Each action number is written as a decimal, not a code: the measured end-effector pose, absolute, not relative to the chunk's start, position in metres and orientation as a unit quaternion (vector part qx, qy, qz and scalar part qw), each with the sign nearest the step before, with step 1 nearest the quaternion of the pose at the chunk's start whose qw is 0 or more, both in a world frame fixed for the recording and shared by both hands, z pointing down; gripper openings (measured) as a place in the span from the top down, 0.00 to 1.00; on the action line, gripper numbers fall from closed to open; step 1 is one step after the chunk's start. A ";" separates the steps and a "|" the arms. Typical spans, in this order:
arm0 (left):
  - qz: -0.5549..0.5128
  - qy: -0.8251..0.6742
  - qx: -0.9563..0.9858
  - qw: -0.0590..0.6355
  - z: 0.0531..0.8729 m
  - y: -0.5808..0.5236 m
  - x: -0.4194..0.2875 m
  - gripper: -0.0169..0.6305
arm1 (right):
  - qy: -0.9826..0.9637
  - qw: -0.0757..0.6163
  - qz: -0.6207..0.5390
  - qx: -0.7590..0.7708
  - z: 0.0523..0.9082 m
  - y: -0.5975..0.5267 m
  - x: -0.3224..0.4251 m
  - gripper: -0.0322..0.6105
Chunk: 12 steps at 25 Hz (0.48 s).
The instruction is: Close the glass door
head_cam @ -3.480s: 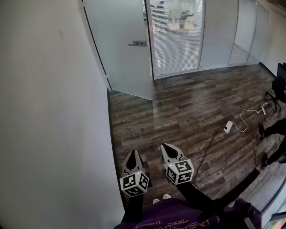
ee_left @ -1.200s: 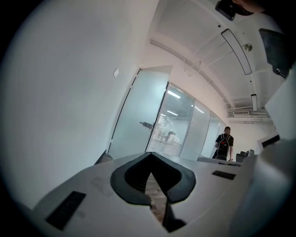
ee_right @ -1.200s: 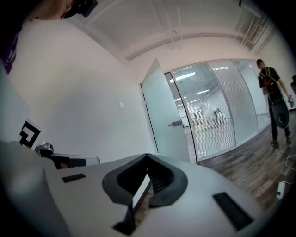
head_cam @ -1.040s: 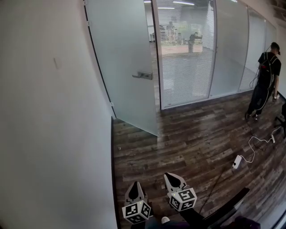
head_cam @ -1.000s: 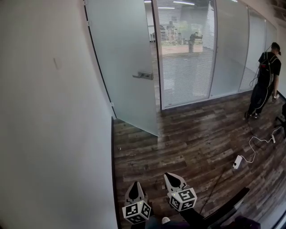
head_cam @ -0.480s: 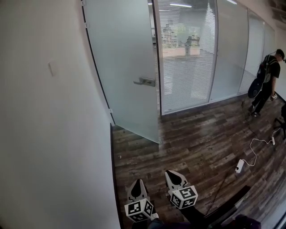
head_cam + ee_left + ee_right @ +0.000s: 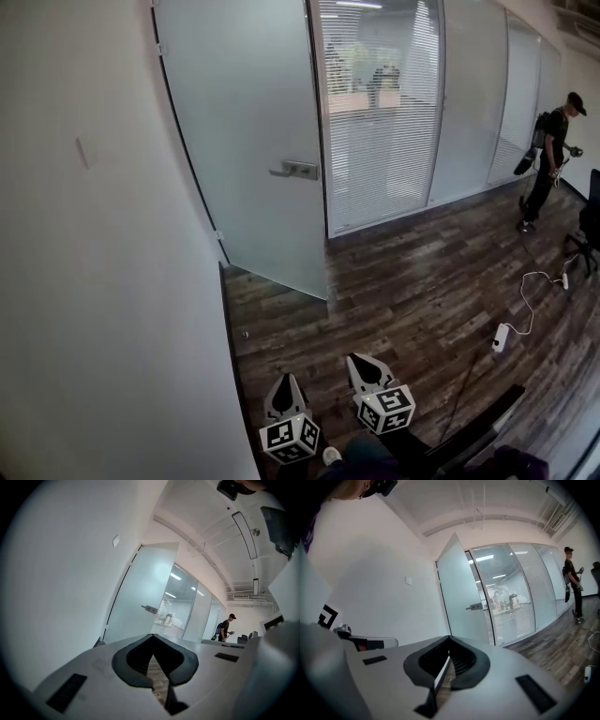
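My two grippers sit lowest in the head view, side by side above the wooden floor (image 7: 403,300) and pointing ahead. On the left gripper (image 7: 287,380) the jaws are pressed together at the tips with nothing between them, which its own view confirms: the two dark pads meet in a point. The right gripper (image 7: 361,364) sits just beside it and slightly further forward. Its jaws are also drawn together at the tips, and they are empty. A white shoe tip (image 7: 331,456) shows just below the grippers.

To my left, a plain white wall (image 7: 103,309) runs forward, with a small plate (image 7: 82,152) on it. On the floor off to the right lies a white power strip (image 7: 502,337), its cable curling away.

Further ahead is the glass door (image 7: 253,141), frosted and well apart from both grippers. It stands open, hinged at the white wall, with its bottom edge angled out over the floor. The metal handle (image 7: 295,170) is near its free edge. Beyond the door runs a glass wall with blinds (image 7: 380,122). At the far right, a person in dark clothes (image 7: 551,159) stands near it.
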<state>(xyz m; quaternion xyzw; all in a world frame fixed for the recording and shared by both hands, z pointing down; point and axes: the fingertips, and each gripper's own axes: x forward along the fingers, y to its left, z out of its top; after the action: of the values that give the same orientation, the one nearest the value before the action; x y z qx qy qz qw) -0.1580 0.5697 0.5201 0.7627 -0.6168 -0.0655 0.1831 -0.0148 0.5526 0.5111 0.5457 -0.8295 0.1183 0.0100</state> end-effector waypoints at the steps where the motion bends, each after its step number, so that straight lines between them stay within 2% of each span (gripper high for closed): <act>1: -0.064 -0.613 0.765 0.186 0.523 0.566 -0.158 0.98 | -0.827 0.010 0.119 0.549 0.512 0.549 -0.015 0.95; 12: -0.062 -0.621 0.759 0.186 0.523 0.496 -0.161 0.98 | -0.828 0.009 0.121 0.548 0.513 0.475 -0.012 0.95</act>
<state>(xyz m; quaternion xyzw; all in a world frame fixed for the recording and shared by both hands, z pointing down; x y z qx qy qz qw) -0.1613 0.4963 0.5230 0.7589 -0.6211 -0.0622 0.1859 -0.0117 0.4753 0.5130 0.5481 -0.8275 0.1211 0.0087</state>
